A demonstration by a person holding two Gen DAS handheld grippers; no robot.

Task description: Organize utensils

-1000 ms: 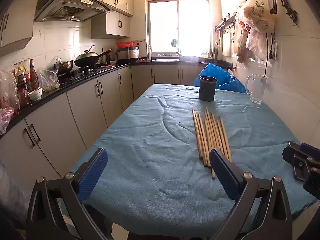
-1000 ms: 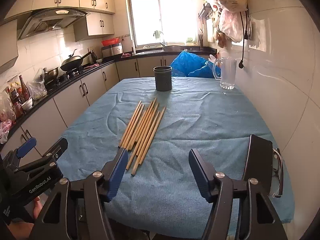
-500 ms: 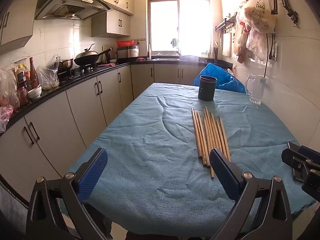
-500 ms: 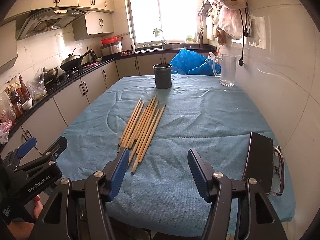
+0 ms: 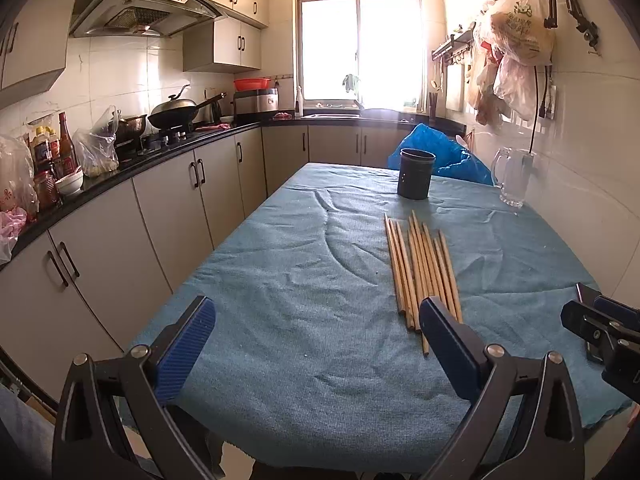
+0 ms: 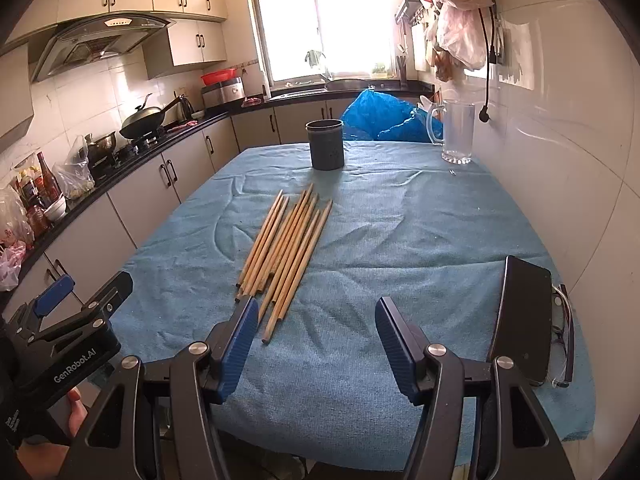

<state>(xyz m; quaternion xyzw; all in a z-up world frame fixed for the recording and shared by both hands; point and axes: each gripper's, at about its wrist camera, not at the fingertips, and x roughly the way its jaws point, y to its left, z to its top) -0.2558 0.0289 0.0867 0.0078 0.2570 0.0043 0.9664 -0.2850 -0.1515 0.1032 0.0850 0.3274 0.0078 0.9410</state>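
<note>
Ahead of the left hand-held gripper [image 5: 316, 344], on the counter [image 5: 280, 320] covered with a blue-green cloth [image 5: 260, 272], lay a bundle of wooden chopsticks [image 5: 420, 272], all side by side and pointing away from the camera. Their near ends were just beyond the right blue pad of this gripper, and one stick reached a little closer than the others. The jaws of the left hand-held gripper stood wide apart, with nothing between them, only the cloth below. Further ahead, past the far tips of the chopsticks, stood a dark cylindrical holder [image 5: 415, 174], upright and apart from the sticks. To the right of the holder, near the wall, was a clear glass pitcher [image 5: 513, 178], and behind the holder was a blue plastic bag [image 5: 452, 156]. In the right wrist view the right hand-held gripper [image 6: 316, 340] was also open, its pads holding nothing; the near ends of the chopsticks [image 6: 286, 248] lay just in front of its left pad. The holder [image 6: 325, 144] was straight ahead of it, further away. To the right of this gripper a black case [image 6: 520, 320] lay on the cloth, with a pair of glasses [image 6: 562, 336] beside it at the wall side.
</note>
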